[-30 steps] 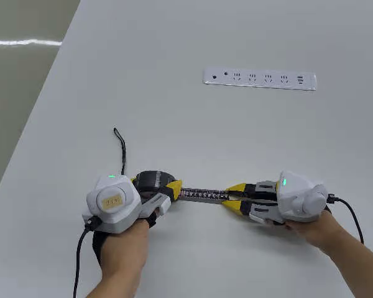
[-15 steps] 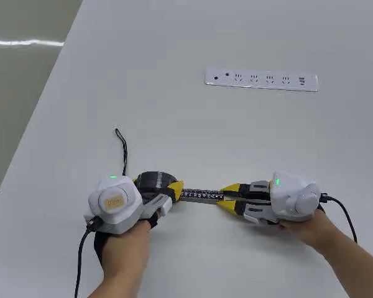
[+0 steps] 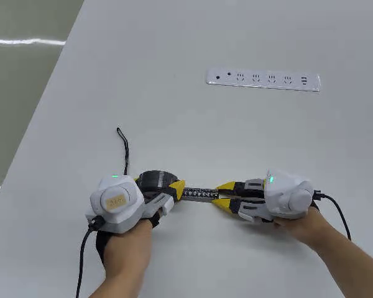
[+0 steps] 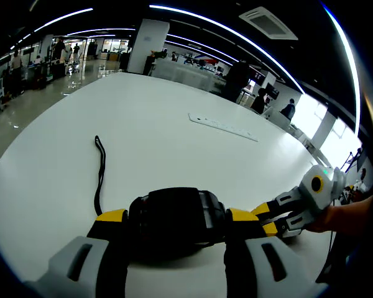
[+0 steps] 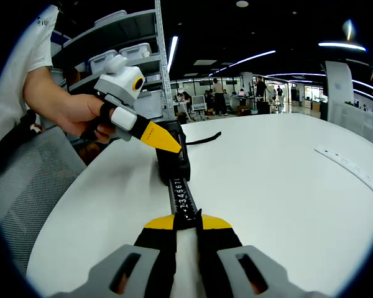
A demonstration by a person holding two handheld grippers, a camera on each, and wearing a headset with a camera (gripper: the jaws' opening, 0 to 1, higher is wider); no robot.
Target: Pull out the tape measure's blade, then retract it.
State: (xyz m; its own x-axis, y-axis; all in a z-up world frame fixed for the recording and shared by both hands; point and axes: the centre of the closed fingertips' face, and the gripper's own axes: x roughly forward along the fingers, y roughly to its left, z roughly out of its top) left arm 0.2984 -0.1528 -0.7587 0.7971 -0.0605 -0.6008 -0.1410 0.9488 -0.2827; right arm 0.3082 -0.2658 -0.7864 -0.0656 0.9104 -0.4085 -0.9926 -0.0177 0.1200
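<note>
White bench [image 3: 174, 49], left gripper [image 3: 168, 191] clamping tape measure [image 3: 154, 181] — right gripper [image 3: 222, 194] pinching blade [image 3: 199, 194]

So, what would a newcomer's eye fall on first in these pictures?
The left tongs clamp a black tape measure near the front edge of the white table. Facing them, the yellow-tipped right tongs pinch its short pulled-out blade. Farther back lies a white power strip.
</note>
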